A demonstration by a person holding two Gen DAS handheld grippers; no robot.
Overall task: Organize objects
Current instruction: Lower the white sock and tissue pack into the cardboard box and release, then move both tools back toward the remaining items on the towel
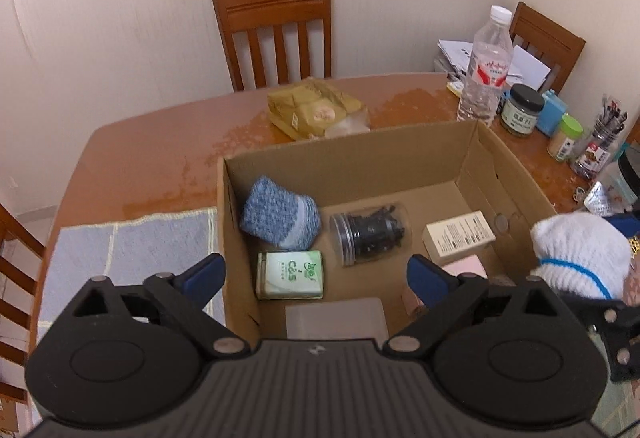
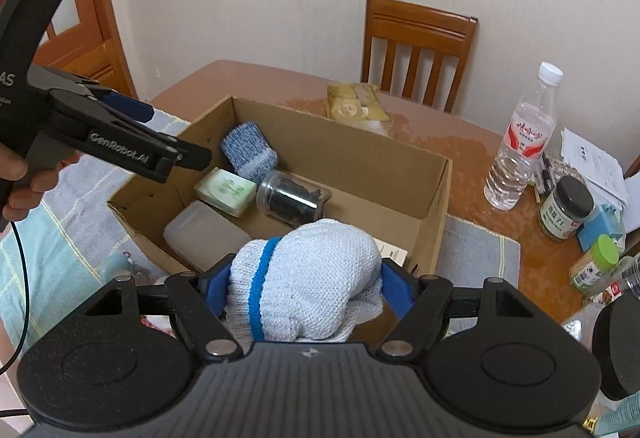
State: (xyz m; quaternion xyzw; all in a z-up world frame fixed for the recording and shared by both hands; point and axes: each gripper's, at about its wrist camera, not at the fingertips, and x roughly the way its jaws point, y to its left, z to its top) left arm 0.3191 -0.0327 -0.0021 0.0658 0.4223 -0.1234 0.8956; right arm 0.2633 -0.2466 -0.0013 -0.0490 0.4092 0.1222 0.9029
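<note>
Left wrist view: the left gripper point(image 1: 316, 276) stands wide apart with nothing between its blue pads, poised over the near-left part of the cardboard box point(image 1: 420, 145). Directly ahead of the pads lies a green tin point(image 1: 289, 275) printed "C&S"; beyond it a blue knitted sock roll point(image 1: 278, 213), and to its right a clear jar of dark pieces point(image 1: 370, 234) on its side and a cream carton point(image 1: 460, 236) with small unreadable print. Right wrist view: the right gripper point(image 2: 306, 288) clamps a rolled white glove with a blue band point(image 2: 308, 288) between both pads, above the near edge of the box. The left tool's side reads "GenRobot.AI". A jar point(image 2: 566, 207) on the table carries Chinese characters, too small to read.
</note>
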